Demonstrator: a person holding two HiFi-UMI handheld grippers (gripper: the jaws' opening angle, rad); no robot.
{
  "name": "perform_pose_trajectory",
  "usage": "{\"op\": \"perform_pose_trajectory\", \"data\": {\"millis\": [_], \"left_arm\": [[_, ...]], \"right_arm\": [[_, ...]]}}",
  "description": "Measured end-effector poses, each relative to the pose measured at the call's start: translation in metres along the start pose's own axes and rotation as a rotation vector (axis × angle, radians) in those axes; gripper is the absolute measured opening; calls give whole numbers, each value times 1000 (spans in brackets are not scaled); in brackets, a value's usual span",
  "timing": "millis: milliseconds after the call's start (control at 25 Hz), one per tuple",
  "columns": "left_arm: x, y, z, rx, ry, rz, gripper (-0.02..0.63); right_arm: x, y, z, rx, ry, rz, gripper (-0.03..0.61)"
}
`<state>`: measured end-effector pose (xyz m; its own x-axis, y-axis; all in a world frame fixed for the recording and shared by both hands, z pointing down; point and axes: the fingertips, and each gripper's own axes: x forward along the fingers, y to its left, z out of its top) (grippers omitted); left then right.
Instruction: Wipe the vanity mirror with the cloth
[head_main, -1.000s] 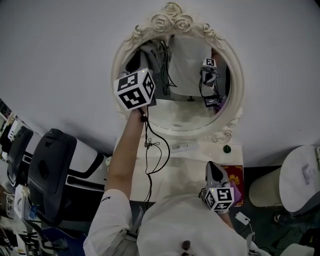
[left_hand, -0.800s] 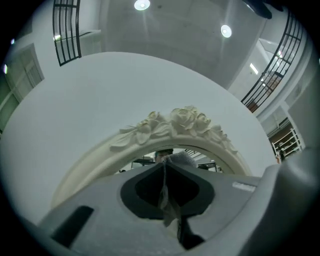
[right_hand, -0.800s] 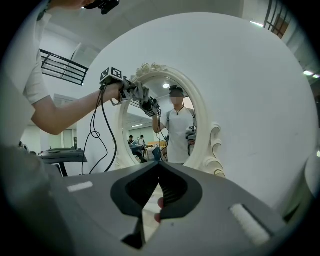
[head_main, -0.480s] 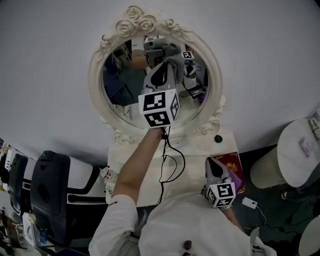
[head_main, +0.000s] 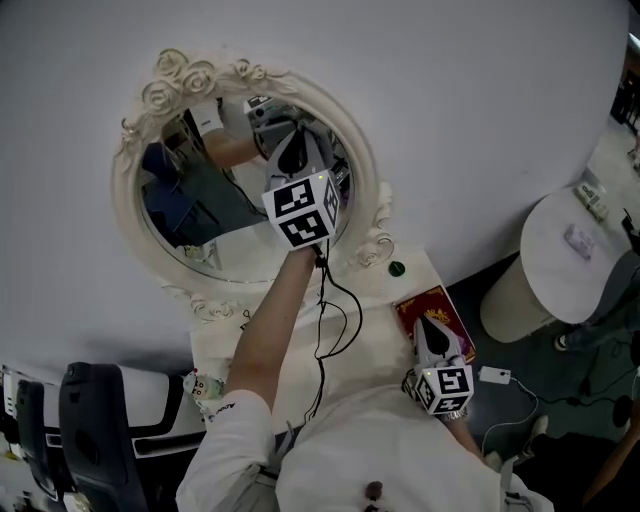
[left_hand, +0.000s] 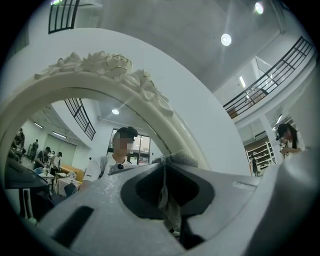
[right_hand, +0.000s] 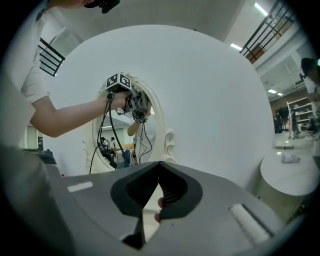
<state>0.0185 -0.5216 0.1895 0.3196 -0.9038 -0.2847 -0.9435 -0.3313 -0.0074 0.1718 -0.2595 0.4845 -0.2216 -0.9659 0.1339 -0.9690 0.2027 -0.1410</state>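
The left gripper is raised at arm's length against the oval vanity mirror with its cream, rose-carved frame. Its nose points at the glass near the right-hand edge of the frame. In the left gripper view its jaws are closed on a thin pale grey cloth. The cloth is pinched flat between them, with a small tuft poking out past the tips toward the frame. This grip probably serves to give a soft pad at the front, so fabric rather than hard plastic would meet the glass. Whether the tuft actually touches the mirror cannot be told from these views.

The right gripper sits low, close to the person's body, over the near right corner of the white vanity surface. It is just by a dark red booklet. Its jaws are together with nothing between them. It seems parked there to stay out of the wiping arm's way.

A black cable hangs slack from the left gripper down across the surface, loose enough not to drag on a sweep. Wiping looks under way, with much of the glass to the left yet to be covered.
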Motion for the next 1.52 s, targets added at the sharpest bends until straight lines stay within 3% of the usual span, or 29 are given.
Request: {"op": "perform_pose_trajectory", "data": {"millis": [200, 360, 480, 920, 1280, 1520], "left_arm": [[-1, 8, 2, 34, -1, 8, 18], [-8, 19, -1, 102, 14, 3, 18], [-17, 37, 0, 104, 22, 33, 18], [-75, 149, 19, 163, 14, 277, 18], [-124, 239, 28, 237, 65, 505, 18], [-145, 275, 33, 265, 75, 635, 18]], "right_arm": [[-6, -2, -4, -2, 12, 0, 8], [2, 12, -8, -16, 29, 50, 8], [9, 27, -9, -30, 37, 102, 8], [35, 65, -13, -58, 70, 256, 8], [53, 97, -17, -85, 85, 380, 8], [51, 100, -17, -88, 85, 385, 8]]}}
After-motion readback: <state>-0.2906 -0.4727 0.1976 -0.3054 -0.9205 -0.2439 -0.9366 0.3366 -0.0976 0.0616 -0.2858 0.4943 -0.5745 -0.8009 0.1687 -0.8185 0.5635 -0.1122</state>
